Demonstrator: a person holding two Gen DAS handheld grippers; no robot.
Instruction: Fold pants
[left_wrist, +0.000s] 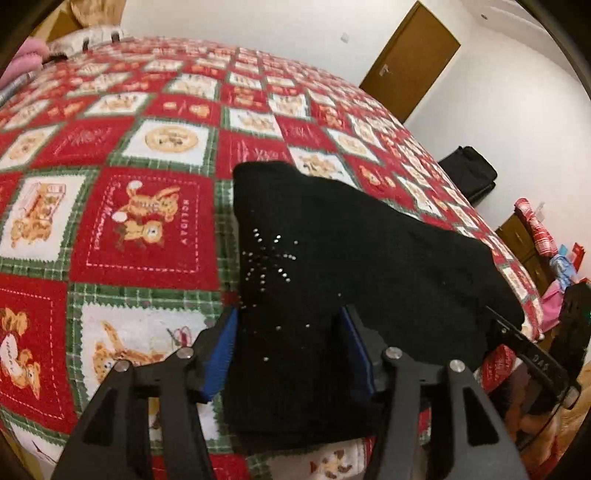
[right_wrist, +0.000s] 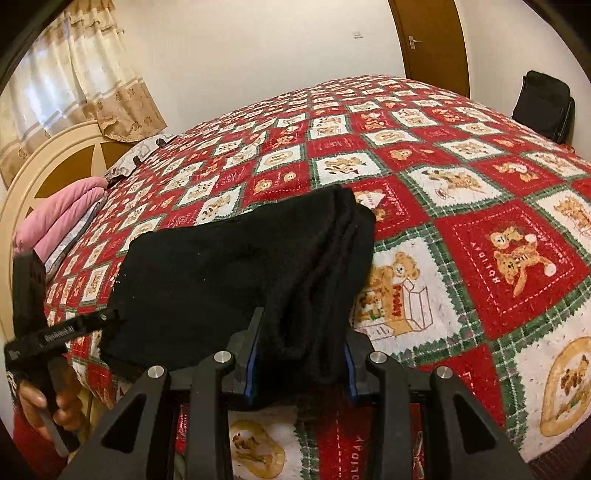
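At the near edge of a bed, the left gripper (left_wrist: 288, 350) and the right gripper (right_wrist: 301, 354) each stand with jaws spread around an end of the folded black pants (left_wrist: 354, 251), cloth filling the gap between the blue pads; whether they pinch it cannot be told. The pants lie on the red, white and green teddy-bear quilt (right_wrist: 461, 192), silver studs facing up. Beyond, pink bedding (right_wrist: 59, 218), a curtain (right_wrist: 77, 74) and a brown door (left_wrist: 410, 59).

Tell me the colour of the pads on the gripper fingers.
Blue pads, clearest in the left wrist view.
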